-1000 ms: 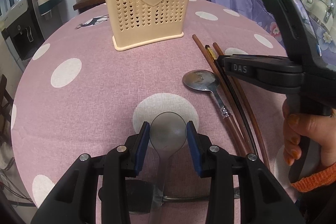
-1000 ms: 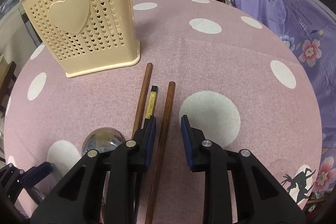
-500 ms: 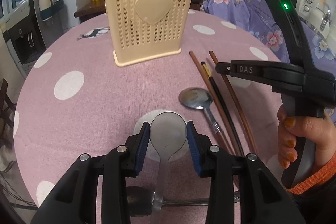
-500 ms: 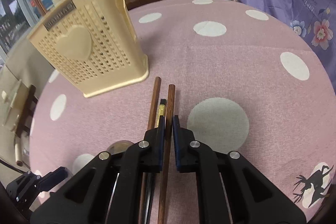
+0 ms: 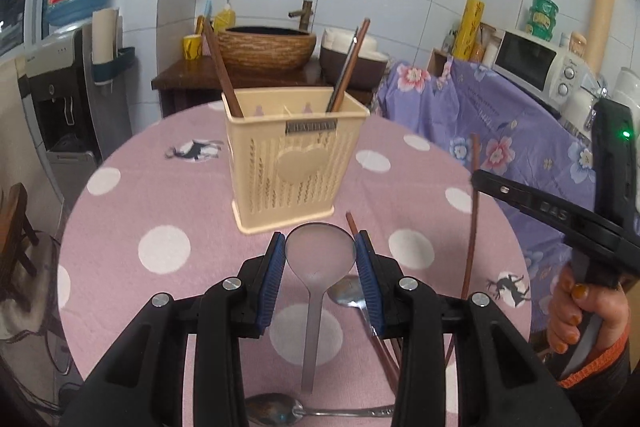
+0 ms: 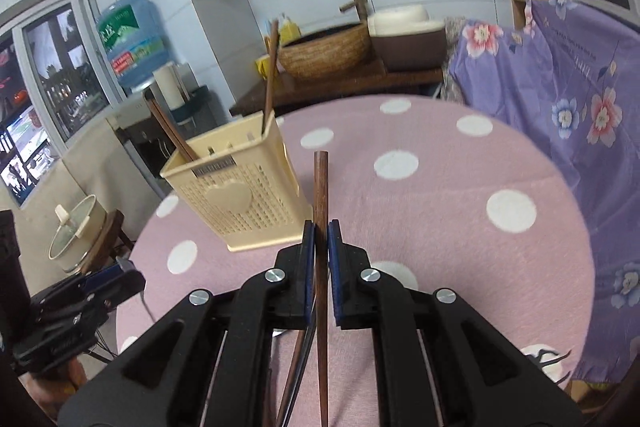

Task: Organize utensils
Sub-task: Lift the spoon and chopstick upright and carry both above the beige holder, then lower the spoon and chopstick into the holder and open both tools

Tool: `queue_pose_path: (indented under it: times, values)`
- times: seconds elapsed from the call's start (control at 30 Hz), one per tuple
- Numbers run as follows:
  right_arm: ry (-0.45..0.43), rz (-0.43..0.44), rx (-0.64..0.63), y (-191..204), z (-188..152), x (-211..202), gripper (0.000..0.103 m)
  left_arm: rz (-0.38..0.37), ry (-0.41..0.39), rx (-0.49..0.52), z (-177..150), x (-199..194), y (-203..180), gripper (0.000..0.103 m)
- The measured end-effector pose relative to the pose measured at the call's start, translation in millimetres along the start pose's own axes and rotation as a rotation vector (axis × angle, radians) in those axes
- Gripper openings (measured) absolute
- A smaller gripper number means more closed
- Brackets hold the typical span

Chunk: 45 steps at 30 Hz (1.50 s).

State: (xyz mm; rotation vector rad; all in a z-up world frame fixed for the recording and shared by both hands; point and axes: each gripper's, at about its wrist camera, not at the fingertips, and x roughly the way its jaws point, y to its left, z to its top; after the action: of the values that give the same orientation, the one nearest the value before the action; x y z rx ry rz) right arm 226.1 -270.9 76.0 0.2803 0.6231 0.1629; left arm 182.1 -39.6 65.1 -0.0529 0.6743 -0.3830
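My left gripper (image 5: 320, 251) is shut on a steel spoon (image 5: 318, 259), gripping its bowl and holding it above the table. My right gripper (image 6: 321, 233) is shut on a brown chopstick (image 6: 321, 187) and holds it lifted; the chopstick also shows in the left wrist view (image 5: 473, 203). The beige perforated utensil holder (image 5: 296, 171) stands upright on the pink dotted table (image 5: 160, 195), ahead of both grippers, with chopsticks (image 5: 348, 67) leaning inside it. It also shows in the right wrist view (image 6: 236, 195). Another spoon (image 5: 352, 297) and more chopsticks (image 5: 380, 343) lie on the table.
A further steel spoon (image 5: 280, 413) lies near the table's front edge. A purple flowered cloth (image 5: 500, 131) covers furniture at the right. A wooden stand with a woven basin (image 5: 264, 47) is behind the table. A water dispenser (image 5: 60, 99) stands at the left.
Both grippers have risen and tilted up. The right gripper lifted the brown chopstick off the table. The left gripper raised the spoon.
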Motion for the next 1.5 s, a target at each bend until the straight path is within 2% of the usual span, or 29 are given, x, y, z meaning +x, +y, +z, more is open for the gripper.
queue_pose_path:
  times: [0.17,0.57,0.87,1.03,1.2,1.3,1.37,1.5]
  values:
    - [-0.03,0.017,-0.02,3.8,8.1,-18.2,0.008,-0.009,-0.019,-0.006,8.4,-2.6,-3.4,0.036]
    - [-0.02,0.06,-0.064,9.5,14.1,-22.6,0.008,-0.009,-0.012,-0.022,9.1,2.3,3.7,0.036]
    - [-0.039,0.078,-0.101,19.0,28.8,-32.0,0.008,-0.021,-0.033,-0.024,23.8,-5.9,11.6,0.036]
    - [-0.079,0.085,-0.148,40.2,61.1,-41.0,0.008,-0.002,-0.104,-0.013,56.4,-19.8,17.9,0.036]
    - [-0.172,0.126,-0.157,66.3,119.6,-55.8,0.008,-0.016,-0.215,-0.041,119.4,-43.3,24.5,0.036]
    - [-0.219,0.133,-0.127,80.0,156.8,-55.9,0.008,0.01,-0.263,-0.052,153.7,-44.7,26.4,0.036]
    - [-0.253,0.128,-0.113,87.5,175.6,-53.7,0.008,0.017,-0.271,-0.067,171.5,-37.0,28.7,0.036]
    - [-0.299,0.096,-0.114,99.8,191.4,-37.0,0.008,0.048,-0.251,-0.076,175.9,-10.1,29.6,0.036]
